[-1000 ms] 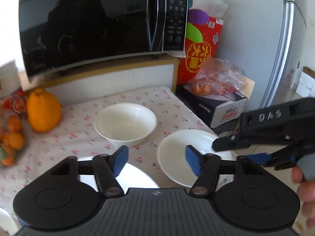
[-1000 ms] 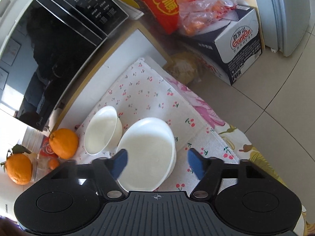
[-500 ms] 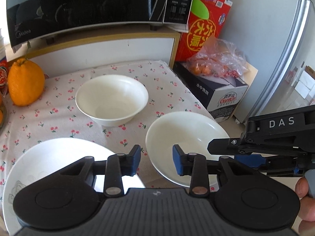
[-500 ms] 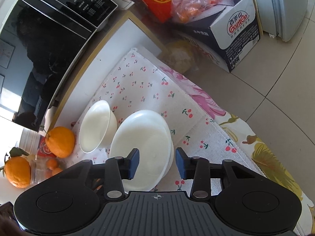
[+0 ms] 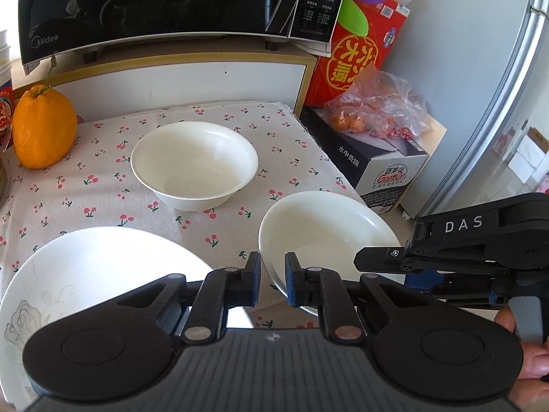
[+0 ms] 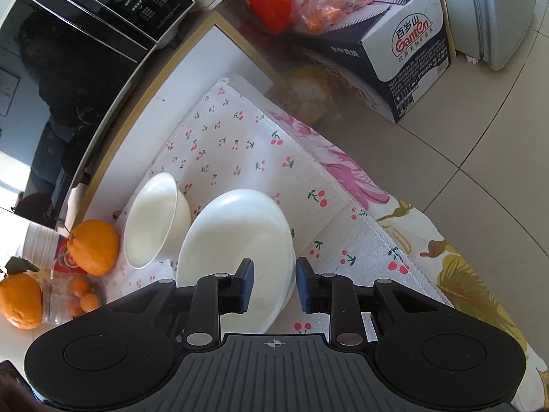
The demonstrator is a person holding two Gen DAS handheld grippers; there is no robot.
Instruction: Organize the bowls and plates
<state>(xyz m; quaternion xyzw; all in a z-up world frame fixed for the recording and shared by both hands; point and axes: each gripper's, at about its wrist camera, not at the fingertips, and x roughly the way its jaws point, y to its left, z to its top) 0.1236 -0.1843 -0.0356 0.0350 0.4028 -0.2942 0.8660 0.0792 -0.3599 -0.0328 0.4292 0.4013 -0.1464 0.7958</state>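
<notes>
My left hand-held gripper (image 5: 272,283) is narrowed to a small gap, holding nothing, at the near rim of the shallow bowl (image 5: 326,237) on the desk (image 5: 103,185). My right hand-held gripper (image 6: 273,285) straddles that bowl's rim, jaws apart, not clamped. The deep bowl (image 5: 194,164) stands behind; a plate (image 5: 92,274) lies to the left.

My left tongs (image 5: 272,283) hover with a narrow gap between the blue pads, just over the near rim of the shallow white bowl (image 5: 326,233). The deeper white bowl (image 5: 194,164) sits farther back on the cherry-print cloth (image 5: 85,185). A white plate (image 5: 92,274) lies at lower left. My right tongs (image 5: 374,261) reach in over the shallow bowl's right edge.
</notes>
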